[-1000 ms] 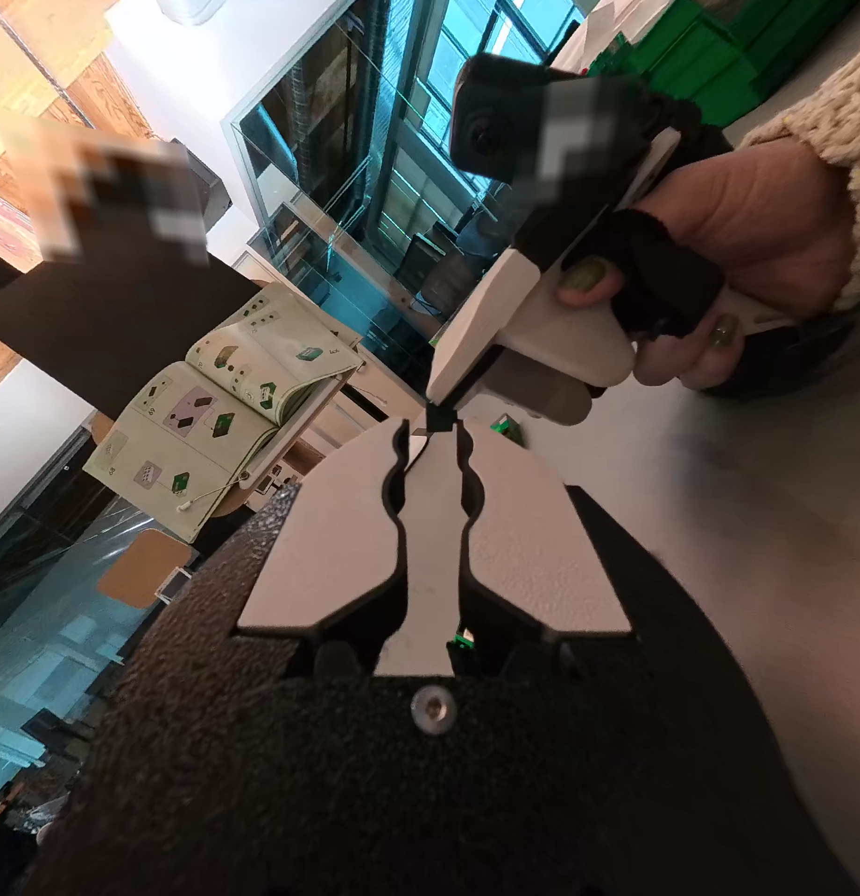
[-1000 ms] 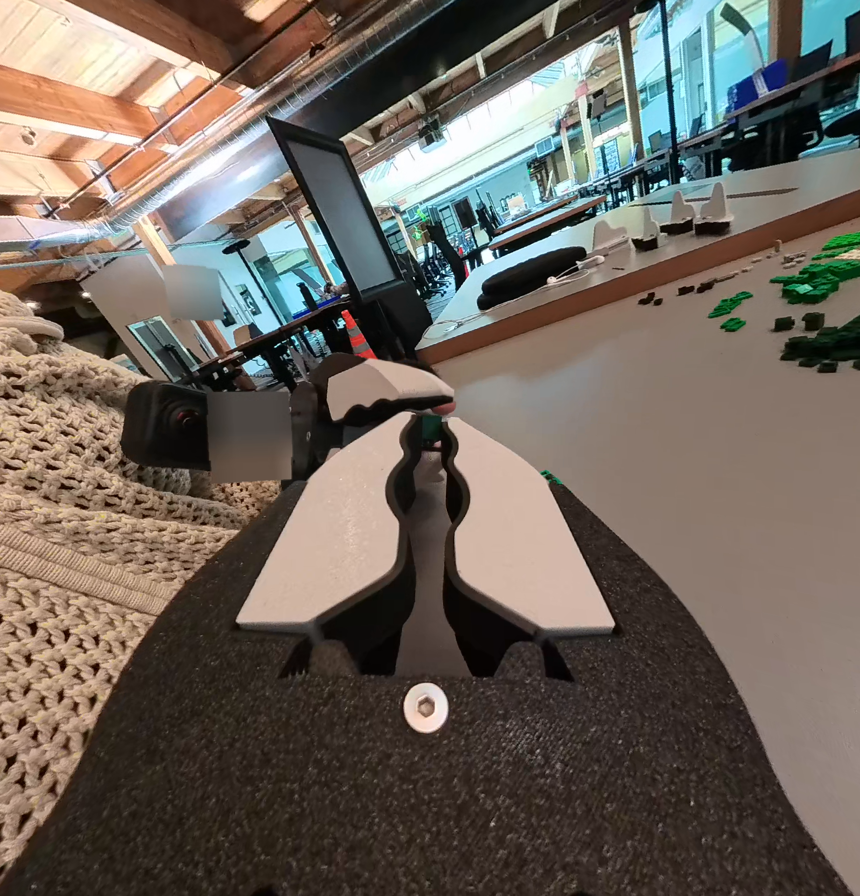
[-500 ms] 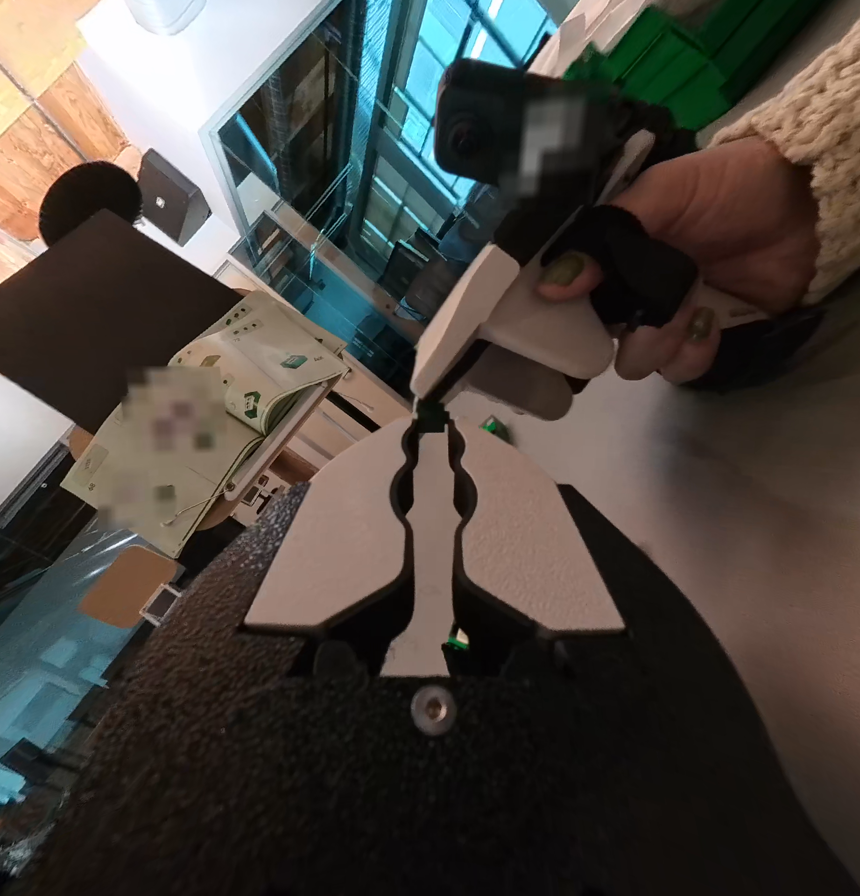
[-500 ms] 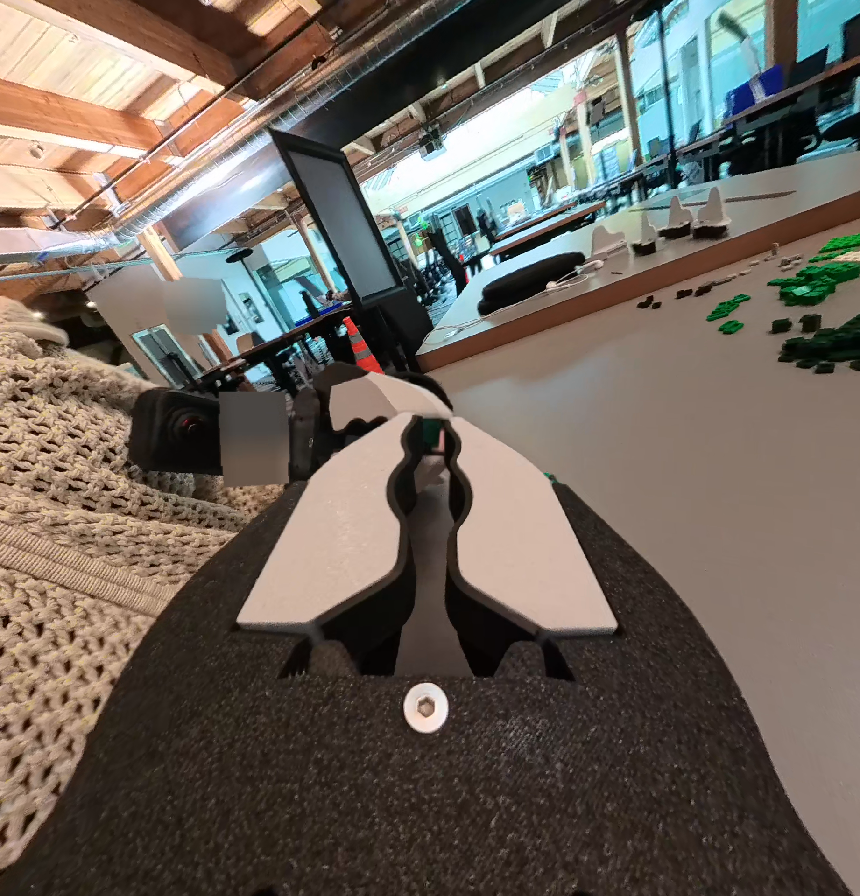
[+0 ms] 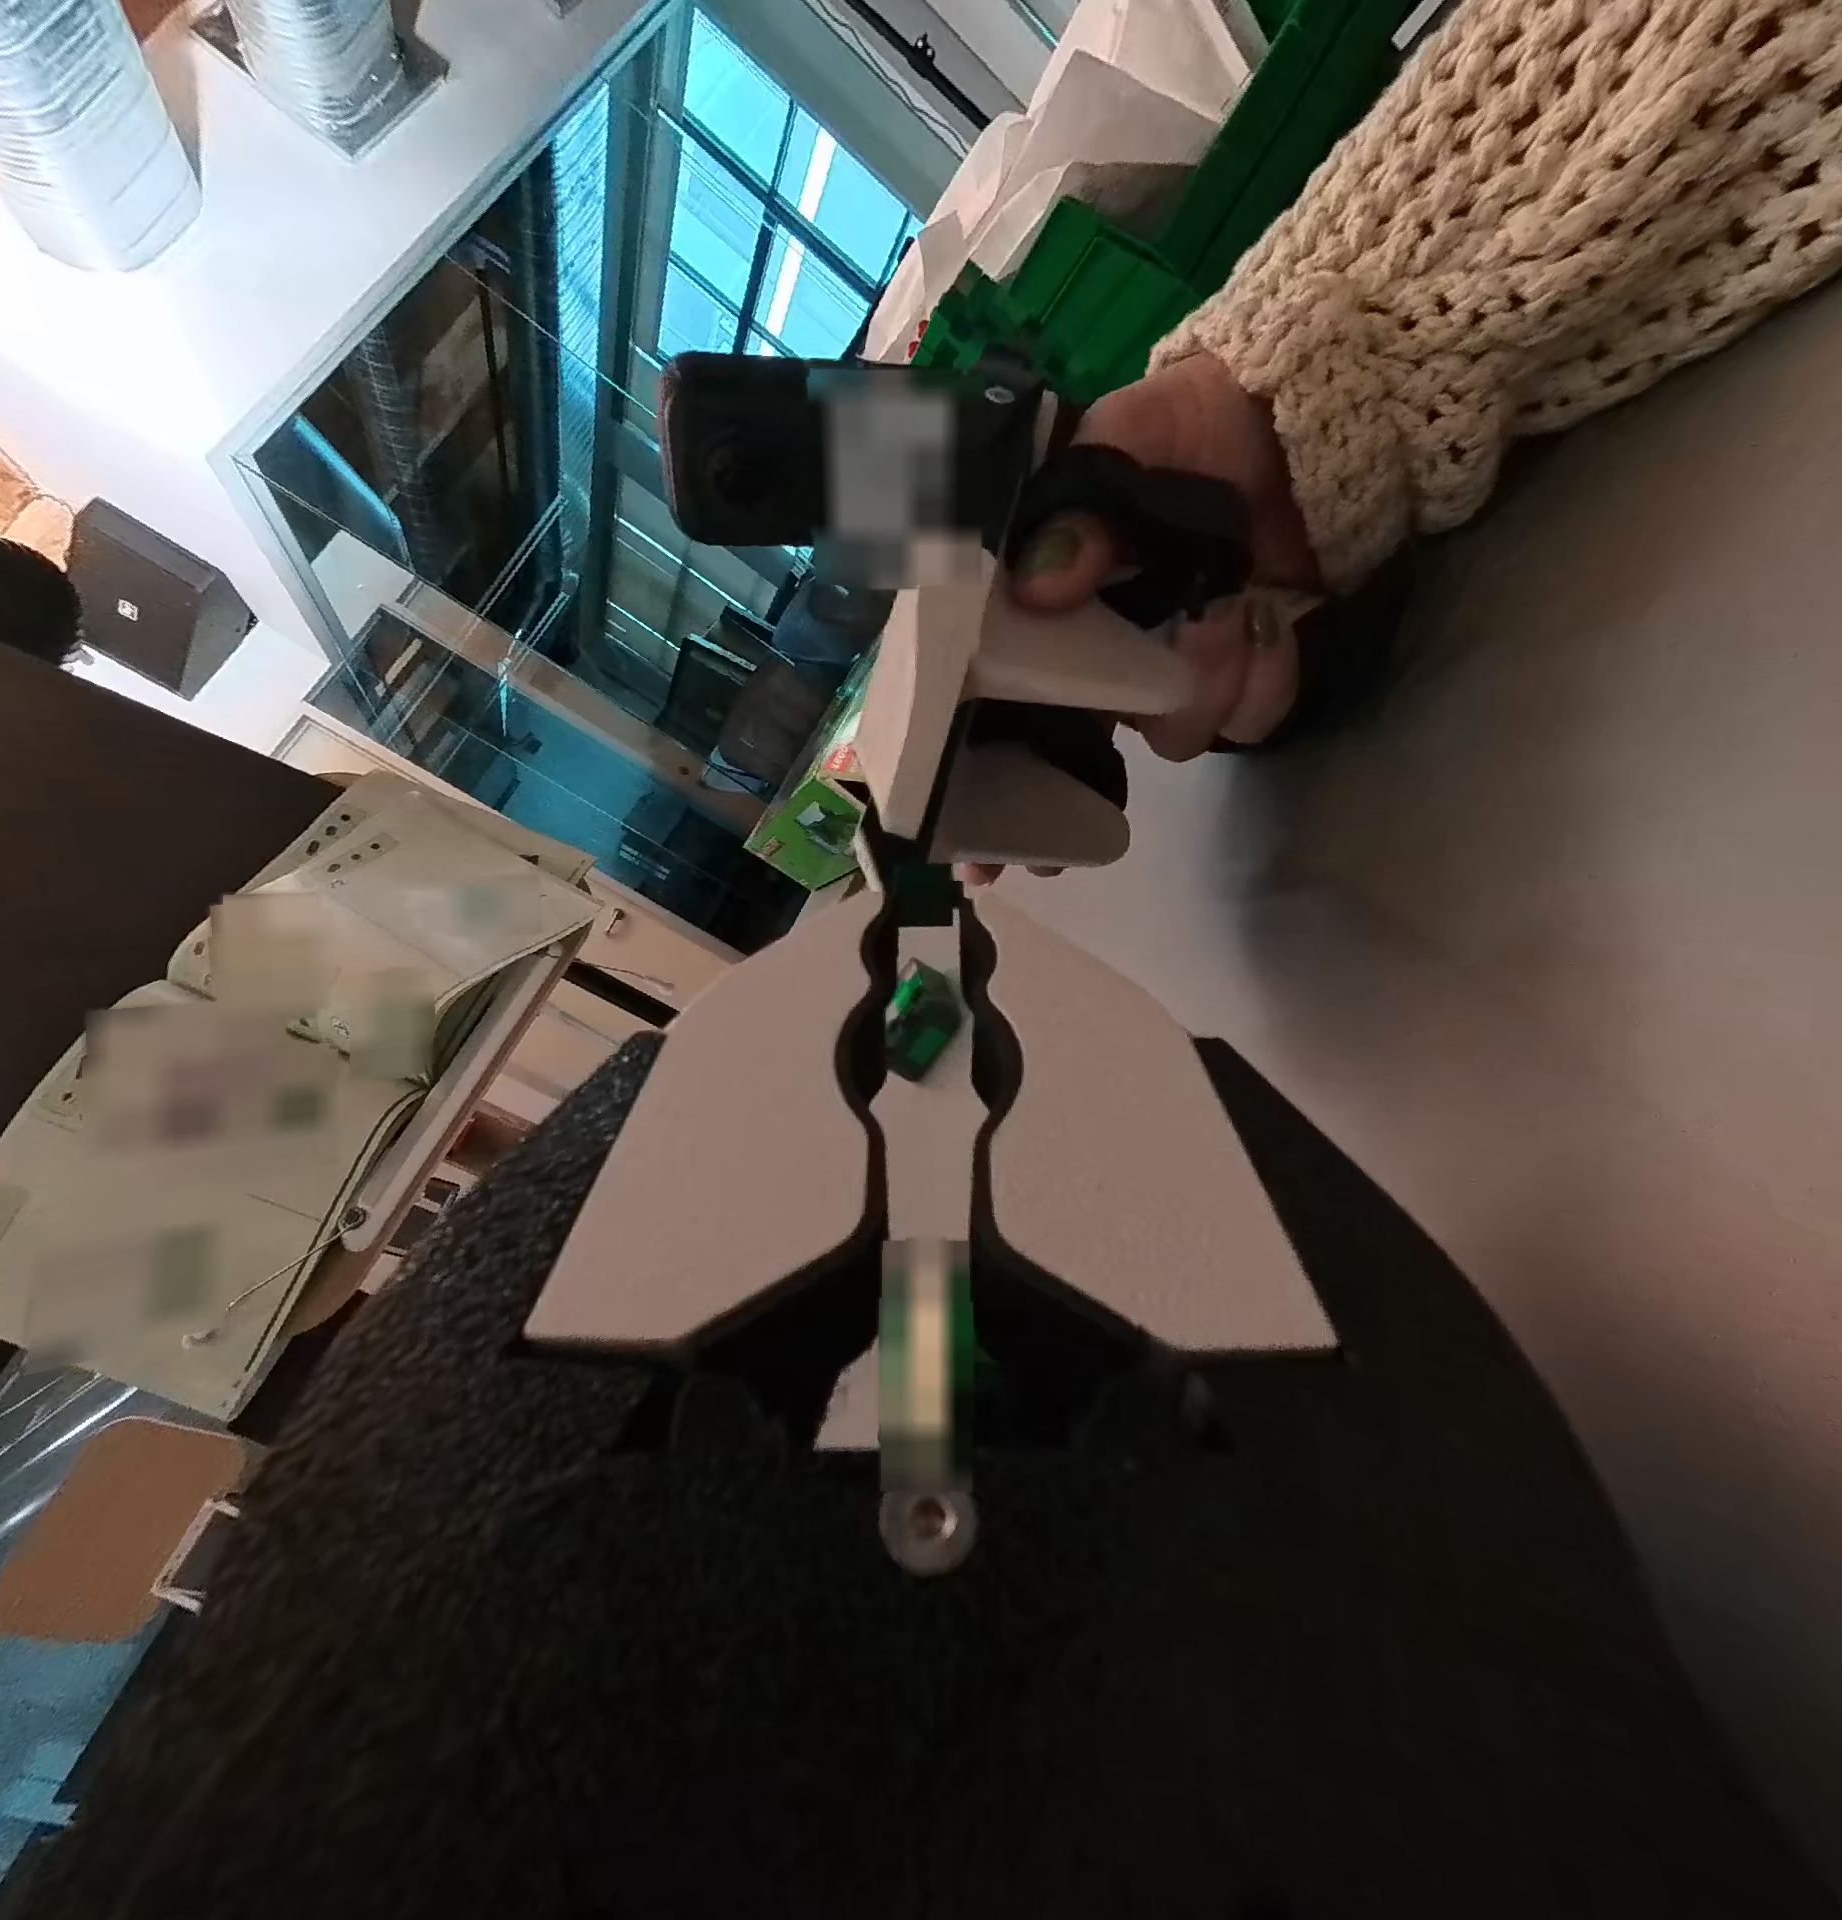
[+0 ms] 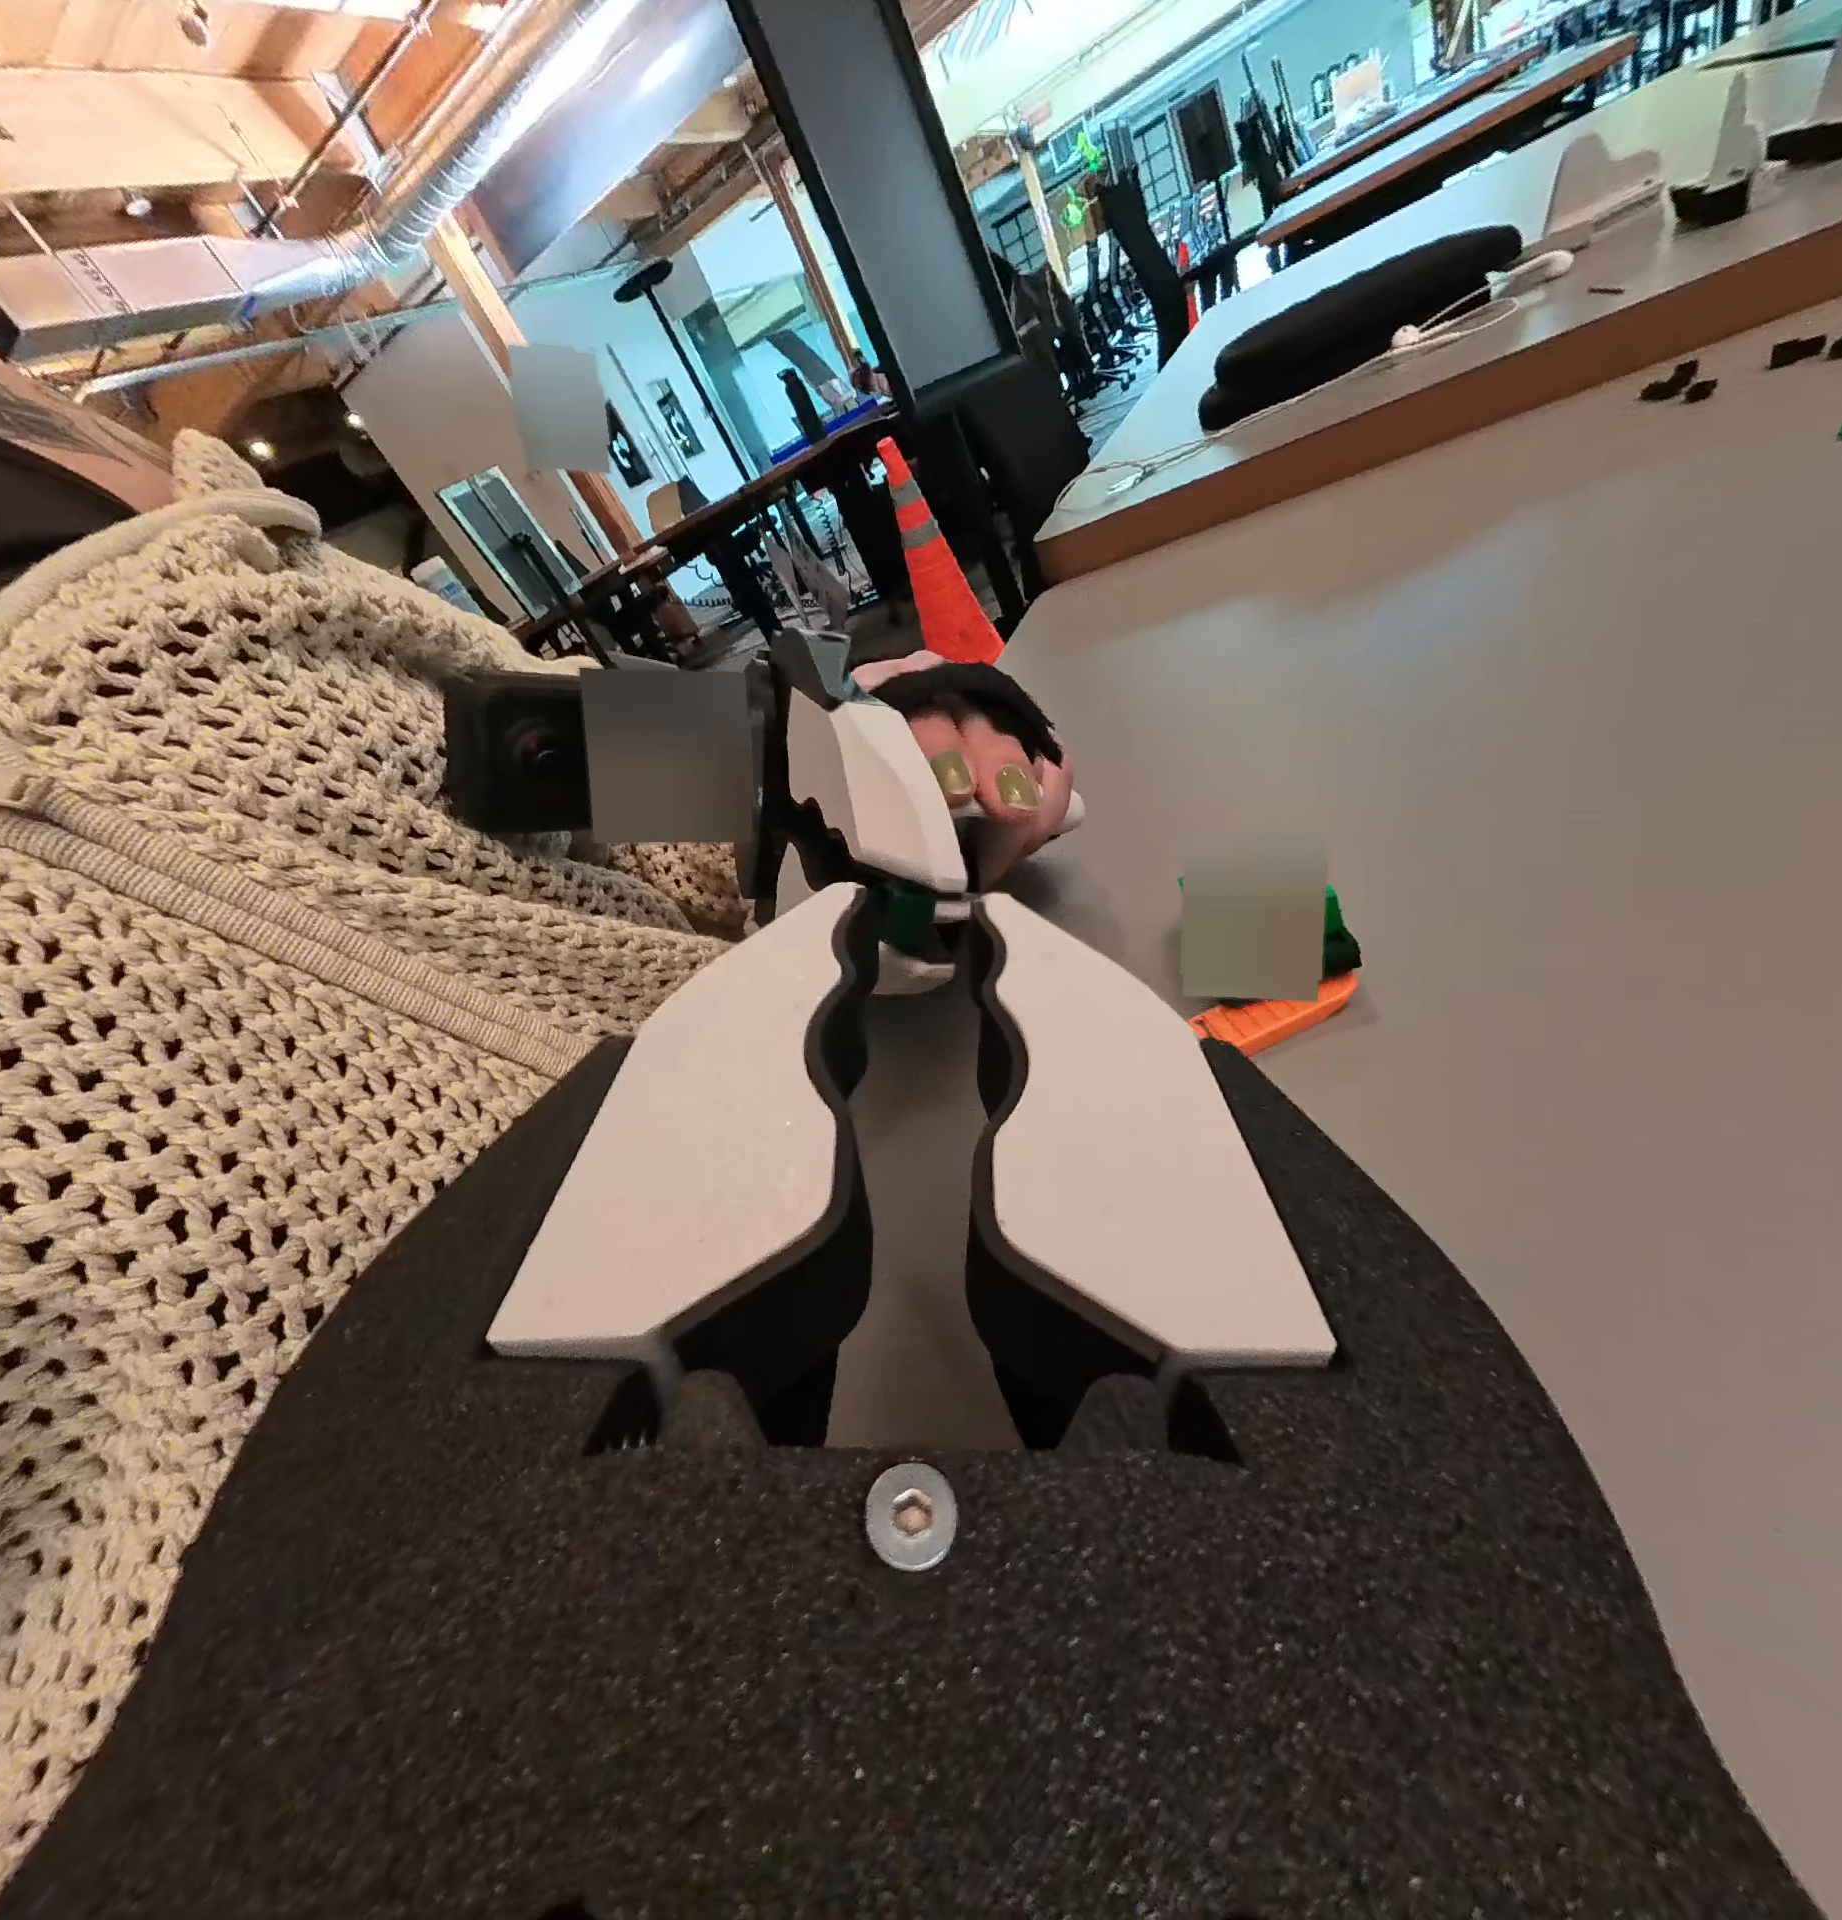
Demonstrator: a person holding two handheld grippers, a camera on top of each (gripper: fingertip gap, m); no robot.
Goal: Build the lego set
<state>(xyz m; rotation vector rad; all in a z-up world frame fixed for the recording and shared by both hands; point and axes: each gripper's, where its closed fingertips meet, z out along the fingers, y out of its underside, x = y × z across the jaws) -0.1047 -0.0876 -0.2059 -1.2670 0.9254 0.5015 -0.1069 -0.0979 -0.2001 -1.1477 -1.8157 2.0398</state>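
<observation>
Green brick (image 5: 919,896) is pinched between both nearly closed hand-held grippers, left (image 5: 922,914) and right (image 6: 912,914), above the table (image 6: 1519,727), apparently for joining.

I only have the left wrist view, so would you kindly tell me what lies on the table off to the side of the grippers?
Observer: In the right wrist view, an orange flat tool lies on the grey table, to the picture's right of the held green piece.
Operator: Thank you. Is anything next to that tool?
Observer: Green bricks sit just behind it, partly under a blur patch. I cannot tell whether they touch it.
Operator: Are there more loose parts farther off?
Observer: Yes, a few small black pieces lie near the table's far edge.
</observation>
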